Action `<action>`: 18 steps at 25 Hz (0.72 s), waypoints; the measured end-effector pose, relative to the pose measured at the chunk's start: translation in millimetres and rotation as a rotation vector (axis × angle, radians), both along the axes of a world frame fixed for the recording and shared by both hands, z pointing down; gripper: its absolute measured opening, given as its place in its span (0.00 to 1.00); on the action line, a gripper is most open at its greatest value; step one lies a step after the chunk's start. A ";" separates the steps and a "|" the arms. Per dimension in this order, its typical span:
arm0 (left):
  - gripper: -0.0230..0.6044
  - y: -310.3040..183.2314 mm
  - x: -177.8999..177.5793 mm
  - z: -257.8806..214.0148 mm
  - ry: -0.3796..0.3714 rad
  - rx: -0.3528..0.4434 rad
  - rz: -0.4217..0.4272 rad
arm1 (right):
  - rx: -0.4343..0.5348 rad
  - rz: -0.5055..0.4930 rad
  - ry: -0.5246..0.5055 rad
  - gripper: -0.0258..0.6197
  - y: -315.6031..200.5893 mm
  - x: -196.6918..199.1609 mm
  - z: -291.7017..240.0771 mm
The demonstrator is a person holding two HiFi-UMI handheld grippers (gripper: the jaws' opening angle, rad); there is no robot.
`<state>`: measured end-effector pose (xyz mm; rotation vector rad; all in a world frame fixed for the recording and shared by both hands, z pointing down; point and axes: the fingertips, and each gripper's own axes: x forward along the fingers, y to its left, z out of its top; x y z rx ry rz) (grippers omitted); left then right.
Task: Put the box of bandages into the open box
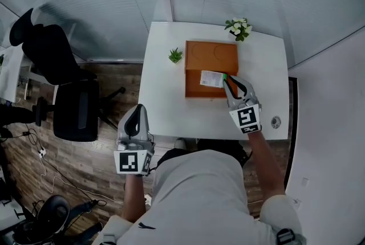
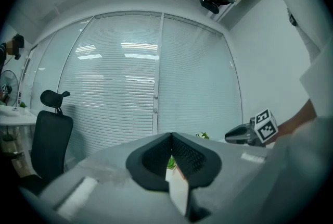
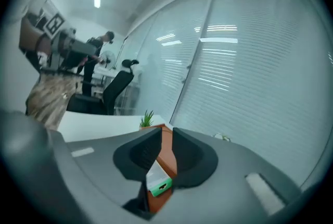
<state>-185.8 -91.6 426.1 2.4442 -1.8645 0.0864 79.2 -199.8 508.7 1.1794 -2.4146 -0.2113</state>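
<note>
The box of bandages (image 1: 212, 79), white with a green end, lies flat in the near part of the open orange-brown box (image 1: 210, 56) on the white table (image 1: 165, 107). My right gripper (image 1: 227, 82) reaches in from the near right, its tips at the green end. In the right gripper view the bandage box (image 3: 157, 182) shows low in the gap between the jaws, which stand partly apart; I see no pad pressing on it. My left gripper (image 1: 137, 114) hangs off the table's near left corner, jaws together and empty.
A small green plant (image 1: 175, 55) stands left of the orange box, and a white-flowered plant (image 1: 238, 28) sits at the table's far right. A round cable hole (image 1: 276, 122) is near the right front edge. A black office chair (image 1: 68, 90) stands to the left.
</note>
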 end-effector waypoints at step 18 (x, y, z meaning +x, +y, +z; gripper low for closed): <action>0.05 17.6 -4.0 -4.9 -0.007 0.018 0.062 | 0.031 0.199 -0.295 0.05 78.8 38.7 -77.0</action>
